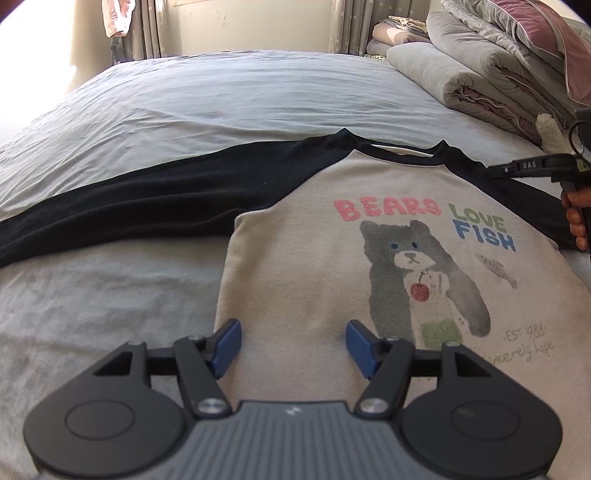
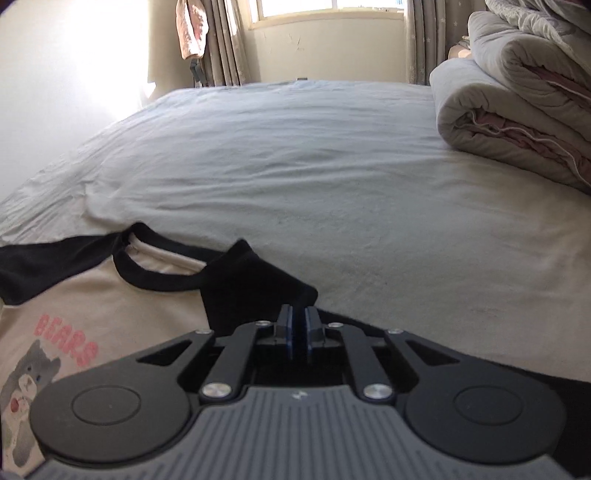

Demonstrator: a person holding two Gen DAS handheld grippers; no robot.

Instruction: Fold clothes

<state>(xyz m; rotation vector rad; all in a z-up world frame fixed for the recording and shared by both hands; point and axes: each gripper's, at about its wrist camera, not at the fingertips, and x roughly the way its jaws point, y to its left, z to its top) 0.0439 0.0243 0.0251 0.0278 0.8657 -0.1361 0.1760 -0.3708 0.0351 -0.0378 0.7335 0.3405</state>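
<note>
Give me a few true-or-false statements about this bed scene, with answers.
1. The shirt lies print side up on the bed. True.
2. The left hand-held gripper is clamped shut. False: its jaws stand open above the shirt's cream body.
3. The right hand-held gripper is shut at the black sleeve. True.
4. The shirt's sleeves are red. False: they are black.
5. Folded quilts are stacked on the bed. True.

A pale blue-grey bed sheet (image 2: 295,177) covers the bed, with a stack of folded grey quilts (image 2: 517,110) on its far right side, curtains (image 2: 225,40) and a window (image 2: 325,11) beyond it, and a pink garment (image 2: 190,29) hanging by the curtains.
</note>
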